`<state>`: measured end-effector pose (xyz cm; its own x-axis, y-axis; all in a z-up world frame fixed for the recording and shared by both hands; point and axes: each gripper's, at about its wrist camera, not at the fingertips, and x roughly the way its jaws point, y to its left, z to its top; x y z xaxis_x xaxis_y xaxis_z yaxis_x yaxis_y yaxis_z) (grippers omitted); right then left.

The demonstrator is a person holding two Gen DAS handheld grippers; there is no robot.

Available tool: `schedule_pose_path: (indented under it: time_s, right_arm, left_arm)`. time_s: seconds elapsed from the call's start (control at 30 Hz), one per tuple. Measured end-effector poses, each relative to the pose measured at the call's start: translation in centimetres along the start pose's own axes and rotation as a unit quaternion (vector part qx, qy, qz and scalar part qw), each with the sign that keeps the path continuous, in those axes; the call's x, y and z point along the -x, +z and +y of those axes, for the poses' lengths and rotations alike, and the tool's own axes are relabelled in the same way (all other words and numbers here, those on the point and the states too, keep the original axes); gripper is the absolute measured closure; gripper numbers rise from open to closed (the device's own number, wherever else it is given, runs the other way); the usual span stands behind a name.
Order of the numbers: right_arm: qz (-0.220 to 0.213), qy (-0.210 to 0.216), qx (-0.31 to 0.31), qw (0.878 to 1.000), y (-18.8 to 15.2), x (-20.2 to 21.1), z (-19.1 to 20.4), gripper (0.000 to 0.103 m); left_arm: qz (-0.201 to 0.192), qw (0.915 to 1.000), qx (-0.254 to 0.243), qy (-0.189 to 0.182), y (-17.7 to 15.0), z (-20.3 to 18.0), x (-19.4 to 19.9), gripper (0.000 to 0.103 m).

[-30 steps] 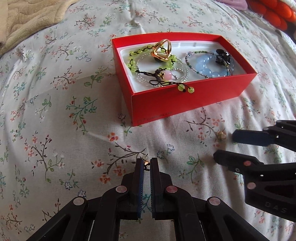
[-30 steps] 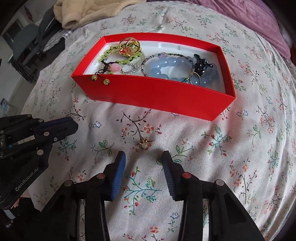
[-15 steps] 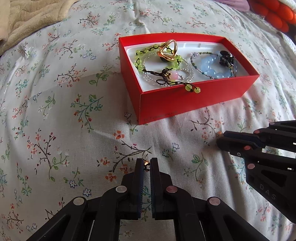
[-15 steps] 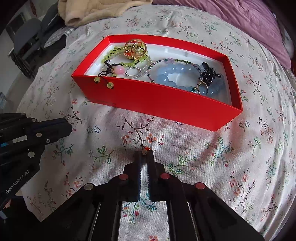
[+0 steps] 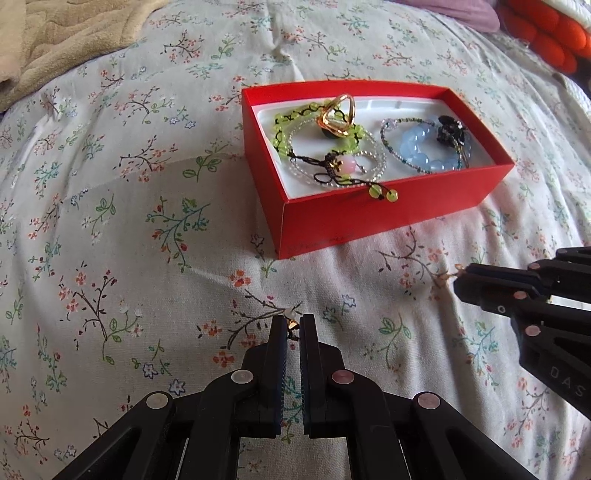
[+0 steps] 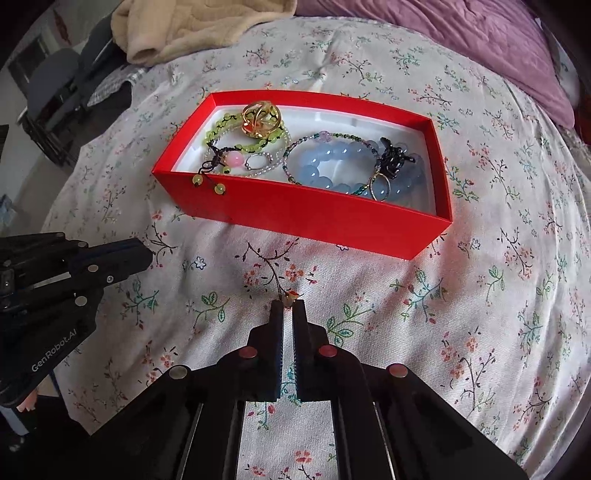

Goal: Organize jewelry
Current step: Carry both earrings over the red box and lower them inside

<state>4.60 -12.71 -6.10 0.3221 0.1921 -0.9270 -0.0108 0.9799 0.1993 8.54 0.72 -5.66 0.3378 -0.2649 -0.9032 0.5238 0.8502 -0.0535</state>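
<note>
A red box [image 5: 369, 218] [image 6: 332, 221] with a white lining sits on the flowered bedspread and holds bead bracelets and gold rings. In the left wrist view my left gripper [image 5: 293, 325] is shut on a small gold earring [image 5: 292, 322], a short way in front of the box. In the right wrist view my right gripper [image 6: 288, 306] is shut on a second small gold earring [image 6: 291, 295]. That gripper also shows at the right edge of the left wrist view, right gripper [image 5: 458, 275]. The left gripper [image 6: 144, 254] shows at the left of the right wrist view.
A beige blanket [image 5: 55, 40] [image 6: 192, 29] lies at the far side of the bed. A purple cover [image 6: 461, 40] lies at the far right, with an orange knitted thing [image 5: 546, 37] beyond. Chairs [image 6: 59, 99] stand off the bed's left edge.
My right gripper has shut on the small gold earring that lay between its open fingers. The left gripper has kept its grip; the box now looks a little farther right in its view.
</note>
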Motion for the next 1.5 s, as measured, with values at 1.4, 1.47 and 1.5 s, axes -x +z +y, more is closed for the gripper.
schedule_pose_path:
  time_s: [1.4, 1.47, 1.5]
  right_arm:
    - [-0.089, 0.019, -0.065, 0.994, 6.5, 2.3, -5.3, 0.098]
    - [-0.088, 0.020, -0.064, 0.994, 6.6, 2.2, -5.4, 0.098]
    - [-0.088, 0.021, -0.062, 0.994, 6.7, 2.1, -5.4, 0.098]
  left_arm:
    - [-0.097, 0.9942, 0.028, -0.037, 7.7, -2.3, -1.4, 0.100]
    - [-0.097, 0.9943, 0.026, -0.036, 7.9, -2.3, -1.6, 0.100]
    - [-0.097, 0.9943, 0.025, -0.035, 8.0, -2.3, -1.6, 0.100]
